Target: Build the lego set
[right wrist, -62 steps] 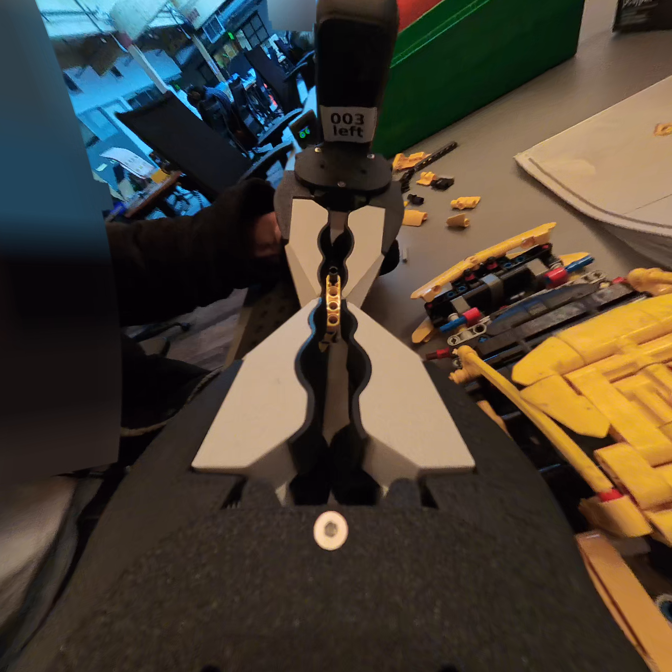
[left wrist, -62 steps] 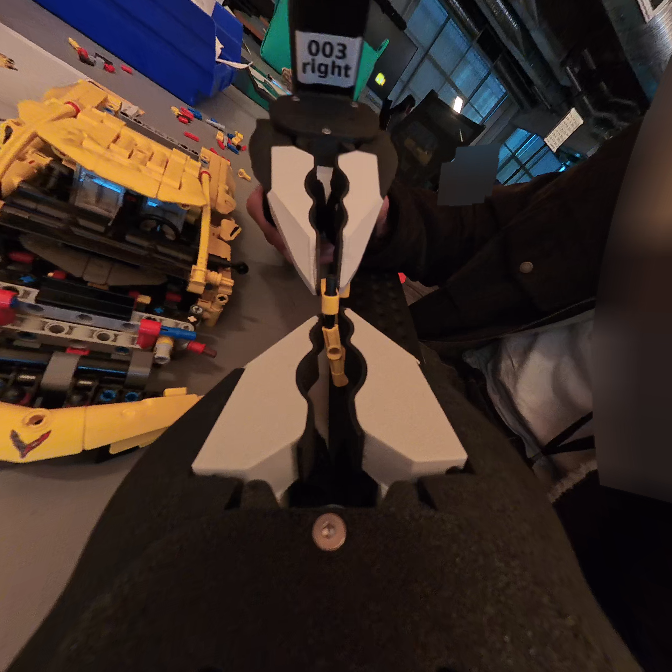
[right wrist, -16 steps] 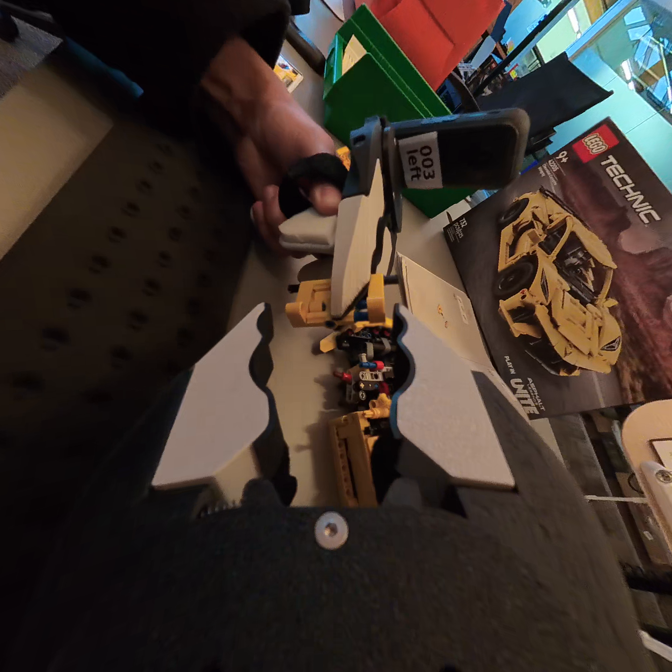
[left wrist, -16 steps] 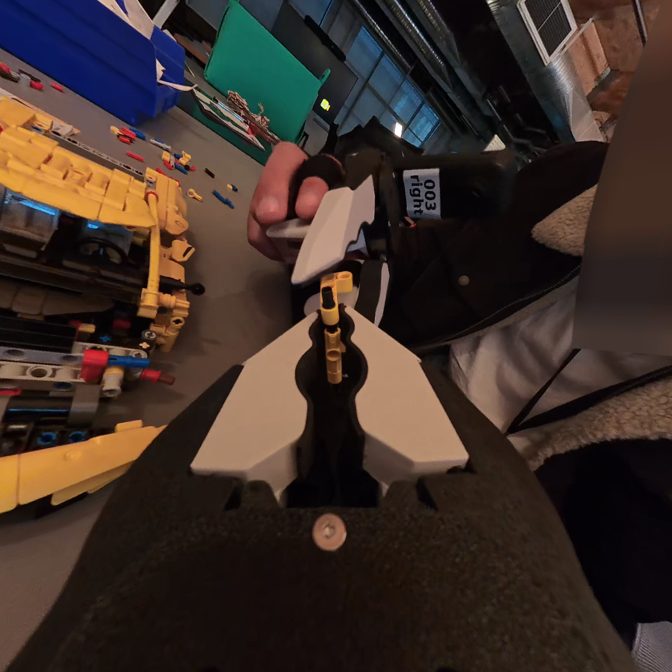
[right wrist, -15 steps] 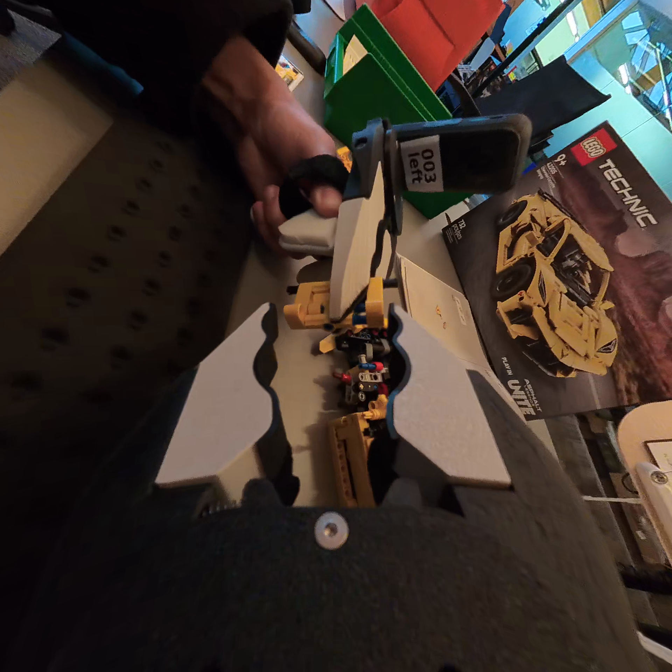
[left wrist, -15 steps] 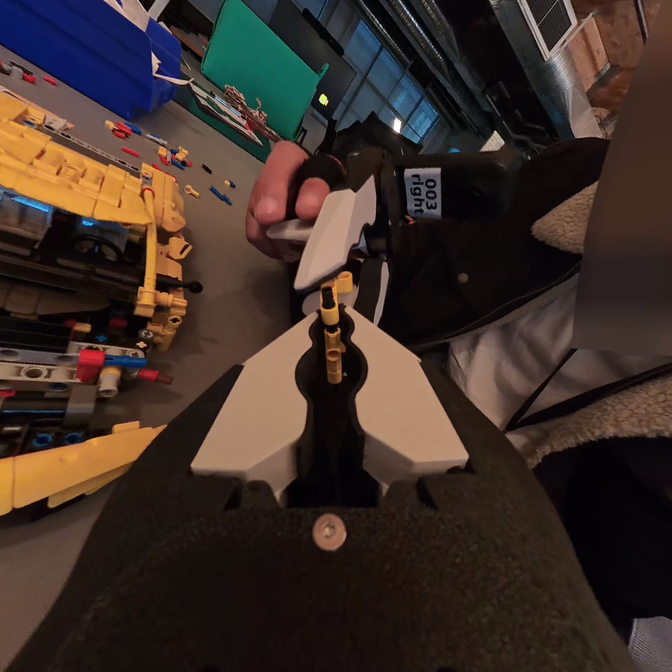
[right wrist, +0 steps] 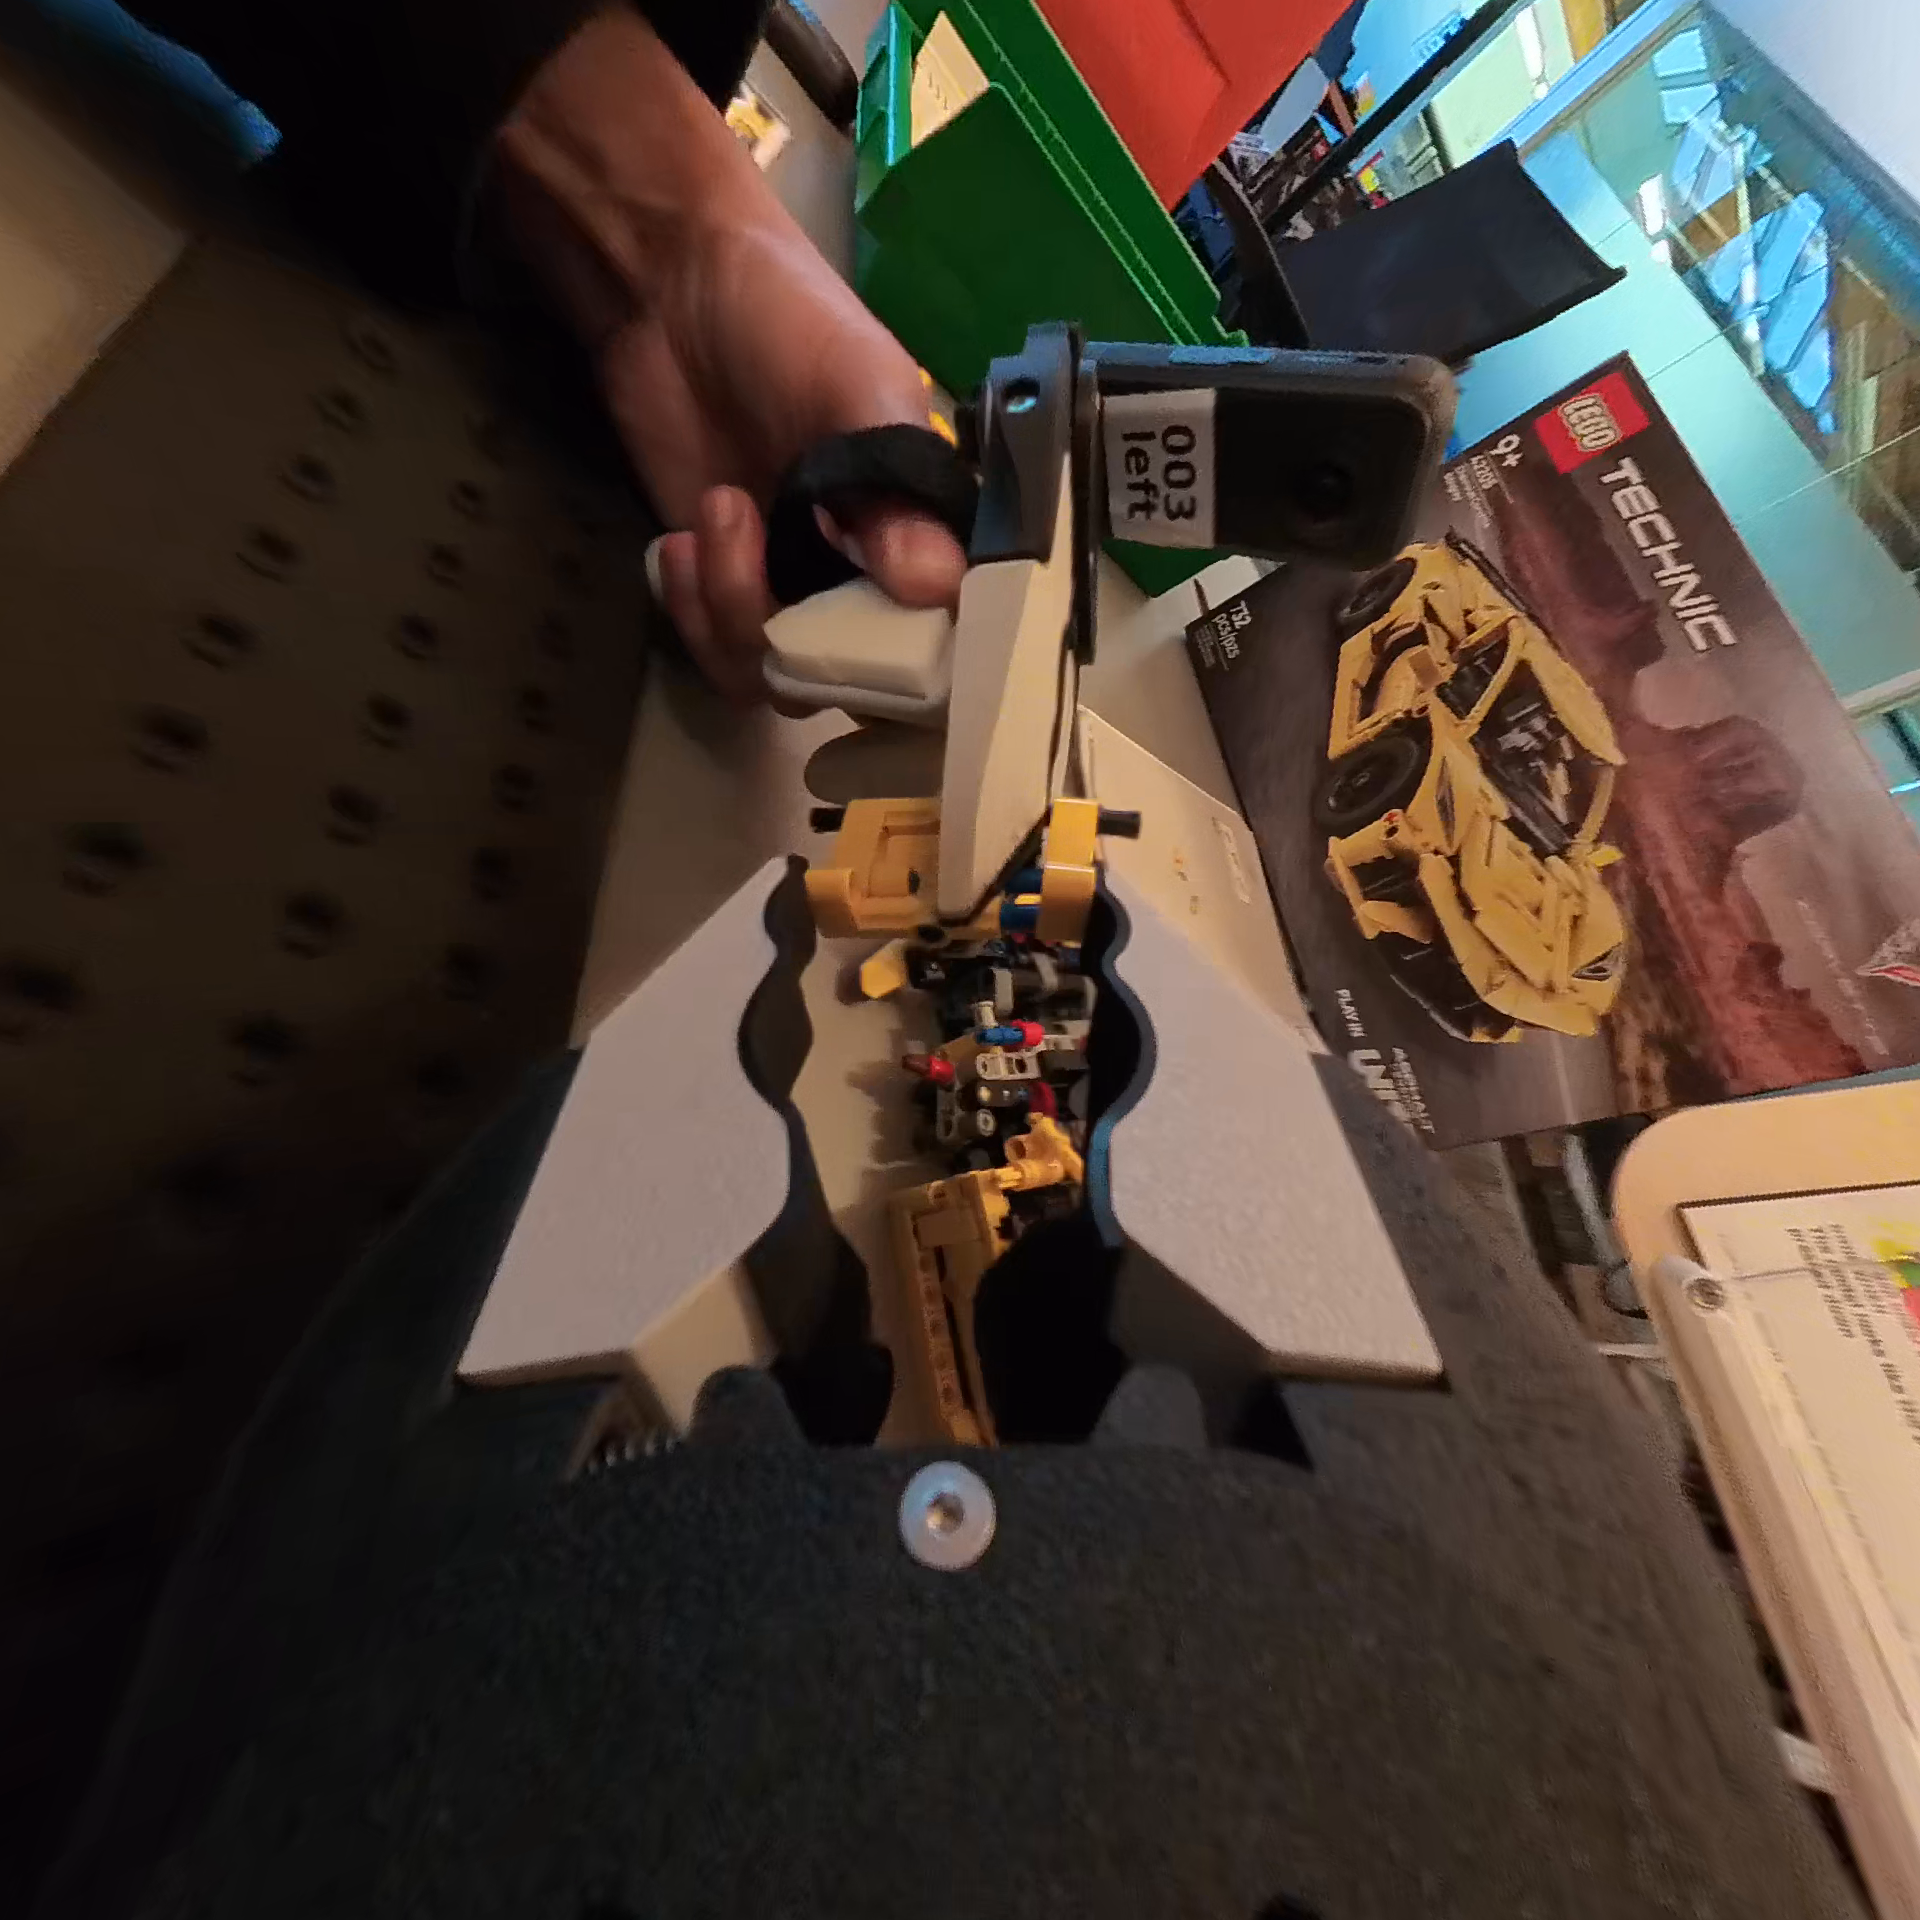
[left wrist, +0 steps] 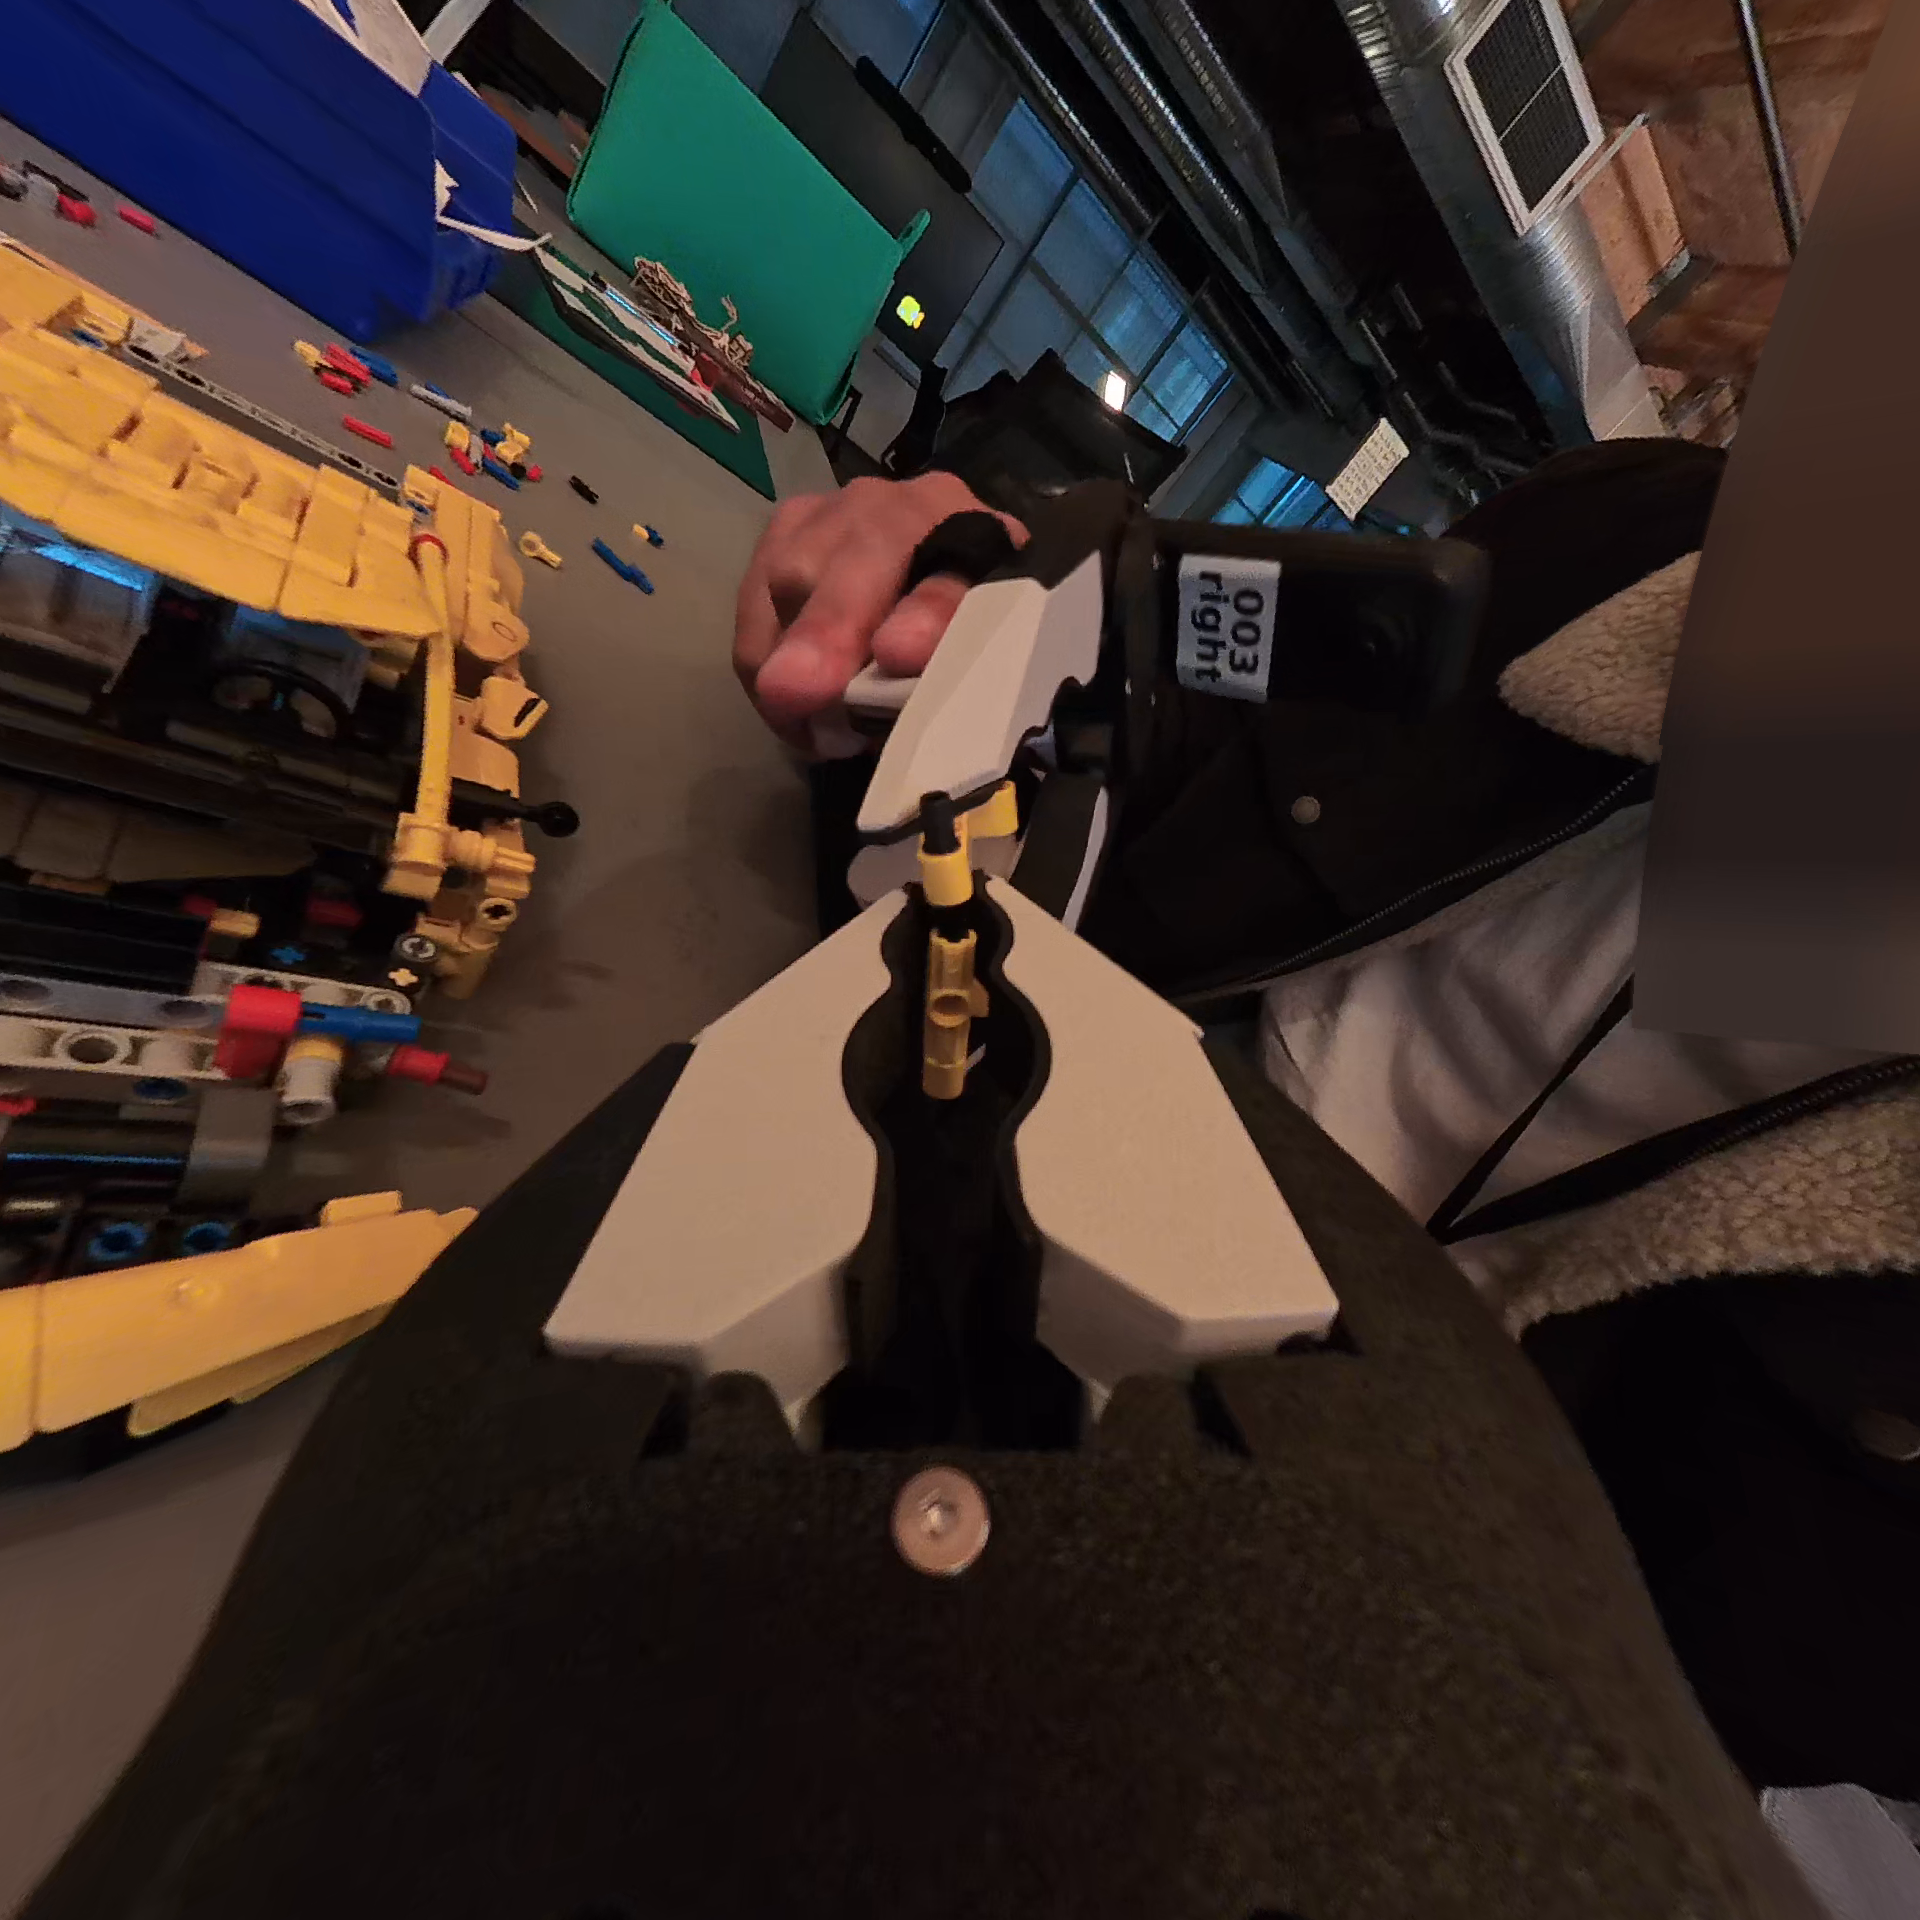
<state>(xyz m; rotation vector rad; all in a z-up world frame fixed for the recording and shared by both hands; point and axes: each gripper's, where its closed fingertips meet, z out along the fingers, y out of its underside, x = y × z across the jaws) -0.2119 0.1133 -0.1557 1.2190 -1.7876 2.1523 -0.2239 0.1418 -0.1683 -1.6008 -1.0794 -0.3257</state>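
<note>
The left hand-held gripper (left wrist: 943, 904) is clamped on a small yellow plastic lego sub-assembly threaded on a thin black axle (left wrist: 948, 997), pinched right at the tips of its pale fingers. In the left wrist view the piece's long axis runs straight up the middle of the frame, in line with the fingers, its black axle end poking out toward the right hand-held gripper (left wrist: 935, 821), which lies sideways just above it, near the centre of the picture. In its own view the right hand-held gripper (right wrist: 940, 940) has its fingers spread wide apart and grips nothing; the yellow piece sits crosswise just past its tips, at the upper middle of that frame. So the right one looks nearest and best placed to close on the exposed end, if that is the plan. The piece itself is slender, with round holes and a short yellow tab at the far end. The big yellow and black partly built lego car (left wrist: 239, 665) rests on the grey tabletop (left wrist: 644, 748) at the left of the frame, well apart.
</note>
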